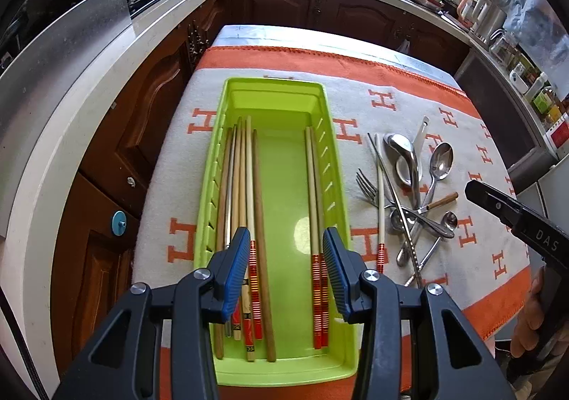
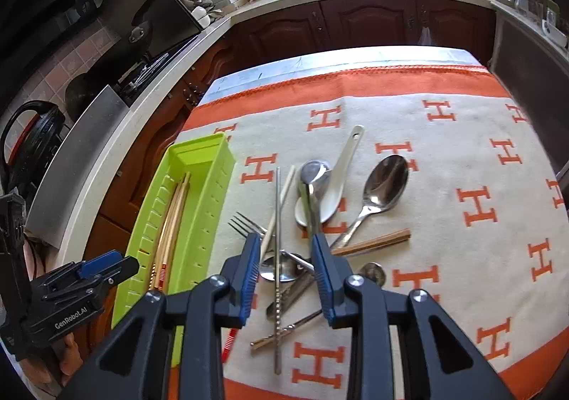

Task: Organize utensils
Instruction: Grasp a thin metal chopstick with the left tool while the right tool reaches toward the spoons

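Green utensil tray [image 1: 330, 136] lies lengthwise on the bench, on an orange-and-white H-pattern cloth [image 1: 473, 257]. Inside the tray: a bundle of chopsticks [image 1: 245, 186] along its left wall, one pair of red-banded chopsticks [image 1: 313, 186] along its right wall. Left gripper [image 1: 287, 275] hovers over the tray's near end, jaws open, holding nothing. Right of the tray, on the cloth, a loose pile: fork [image 2: 245, 224], large steel spoon [image 2: 386, 186], white ceramic spoon [image 2: 338, 186], steel ladle [image 2: 313, 175], single metal chopstick [image 2: 277, 222], wooden-handled piece [image 2: 373, 241]. Right gripper [image 2: 286, 275] sits above this pile, jaws open, empty.
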Demonstrator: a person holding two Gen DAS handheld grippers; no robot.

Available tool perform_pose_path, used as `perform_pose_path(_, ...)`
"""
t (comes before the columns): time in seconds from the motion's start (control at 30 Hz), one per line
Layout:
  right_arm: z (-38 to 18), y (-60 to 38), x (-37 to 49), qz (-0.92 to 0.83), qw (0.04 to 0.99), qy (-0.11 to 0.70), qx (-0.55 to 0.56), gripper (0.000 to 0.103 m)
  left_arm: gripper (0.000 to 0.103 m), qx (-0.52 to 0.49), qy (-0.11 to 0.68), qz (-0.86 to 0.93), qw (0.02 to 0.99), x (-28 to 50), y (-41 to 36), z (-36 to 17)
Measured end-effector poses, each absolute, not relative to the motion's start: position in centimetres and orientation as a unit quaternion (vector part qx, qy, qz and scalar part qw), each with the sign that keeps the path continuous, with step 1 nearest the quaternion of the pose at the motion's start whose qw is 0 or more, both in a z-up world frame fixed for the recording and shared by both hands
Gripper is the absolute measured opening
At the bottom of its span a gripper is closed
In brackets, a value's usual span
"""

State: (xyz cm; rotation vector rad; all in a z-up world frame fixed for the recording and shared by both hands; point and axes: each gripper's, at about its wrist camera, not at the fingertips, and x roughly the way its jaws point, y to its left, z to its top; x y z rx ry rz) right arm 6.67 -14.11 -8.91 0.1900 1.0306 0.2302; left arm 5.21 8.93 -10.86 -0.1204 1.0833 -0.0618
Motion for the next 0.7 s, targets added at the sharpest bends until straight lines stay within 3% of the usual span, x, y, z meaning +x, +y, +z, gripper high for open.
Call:
perform_pose_path(0.3, -8.5, -16.4, 4.9, 0.096, 0.877, 0.47, 0.028, 0.035, 0.041, -0.063, 0.526, -0.082, 0.844, 6.0, 4.0, -11.3)
perform_pose_path(0.7, -10.7, -19.5, 4.6, 0.127, 0.858, 0.492, 0.075, 0.035, 0.041, -0.092, 0.558, -0.081, 0.821, 11.6, -0.2, -15.2)
